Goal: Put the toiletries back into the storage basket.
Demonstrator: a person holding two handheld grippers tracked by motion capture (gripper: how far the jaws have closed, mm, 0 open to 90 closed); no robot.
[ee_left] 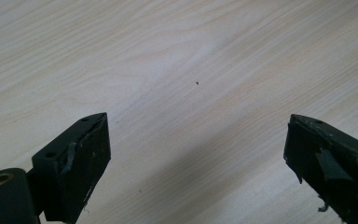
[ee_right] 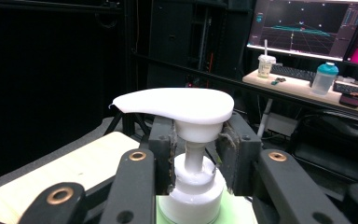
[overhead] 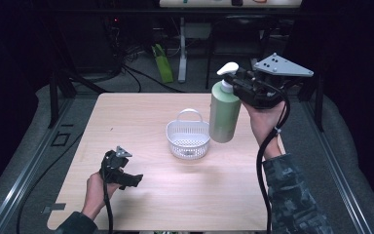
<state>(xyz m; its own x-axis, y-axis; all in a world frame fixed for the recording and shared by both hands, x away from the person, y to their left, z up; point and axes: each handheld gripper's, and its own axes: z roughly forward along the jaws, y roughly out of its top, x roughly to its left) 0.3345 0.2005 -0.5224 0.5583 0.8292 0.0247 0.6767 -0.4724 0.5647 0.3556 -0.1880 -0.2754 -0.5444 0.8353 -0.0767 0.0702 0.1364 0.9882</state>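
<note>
A light green pump bottle (overhead: pixel 224 114) with a white pump head (overhead: pixel 227 68) hangs in the air just right of a white plastic basket (overhead: pixel 188 138). My right gripper (overhead: pixel 237 84) is shut on the bottle's white neck, its jaws pressed on either side below the pump head (ee_right: pixel 175 105) and around the collar (ee_right: pixel 193 184). The basket stands on the middle of the wooden table (overhead: pixel 141 112), its handle up. My left gripper (overhead: pixel 132 181) rests low over the table's front left with its jaws wide apart, bare wood (ee_left: pixel 191 93) between the pads (ee_left: pixel 86 161).
Table edges drop off to grey floor on both sides. Behind the table are a green bag (overhead: pixel 162 63), cables and desk legs. A far desk holds a keyboard, a cup (ee_right: pixel 265 65), a shaker bottle (ee_right: pixel 324 78) and monitors.
</note>
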